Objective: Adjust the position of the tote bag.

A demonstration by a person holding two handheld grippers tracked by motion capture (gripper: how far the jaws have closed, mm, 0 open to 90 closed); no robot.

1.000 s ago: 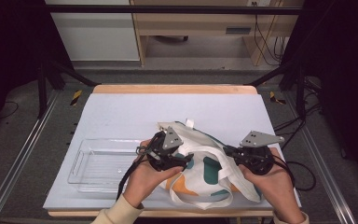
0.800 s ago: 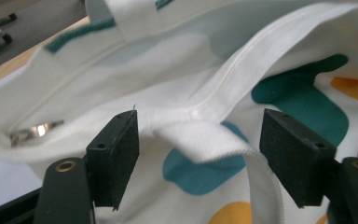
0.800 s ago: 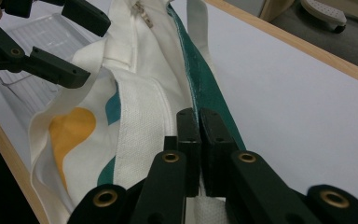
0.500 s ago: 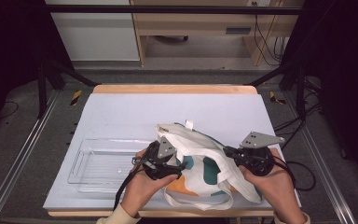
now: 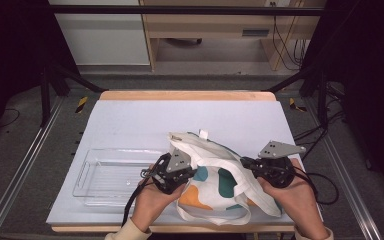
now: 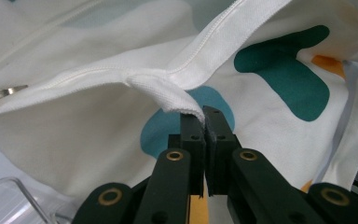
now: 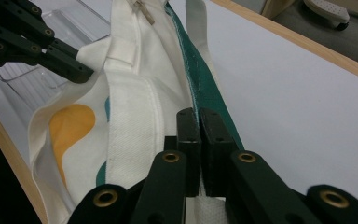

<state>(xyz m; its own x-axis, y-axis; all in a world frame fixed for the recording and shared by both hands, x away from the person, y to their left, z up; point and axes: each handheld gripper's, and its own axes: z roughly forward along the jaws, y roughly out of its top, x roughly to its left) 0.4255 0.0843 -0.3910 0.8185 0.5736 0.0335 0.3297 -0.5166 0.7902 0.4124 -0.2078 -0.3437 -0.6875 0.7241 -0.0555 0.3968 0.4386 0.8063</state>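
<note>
Left gripper view: left gripper [image 6: 204,116] just closed, pinching tote bag [image 5: 220,190] hem. Right gripper [image 7: 199,116] clamps its rim. Cream canvas, teal/orange blobs.

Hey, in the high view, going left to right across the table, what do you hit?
Clear tray → left gripper, shut on the bag's edge → tote bag → right gripper, also shut on the bag.

A lab: padded table [image 5: 130,120] inside a black metal frame [image 5: 180,9], cables [image 5: 280,40] behind.
</note>
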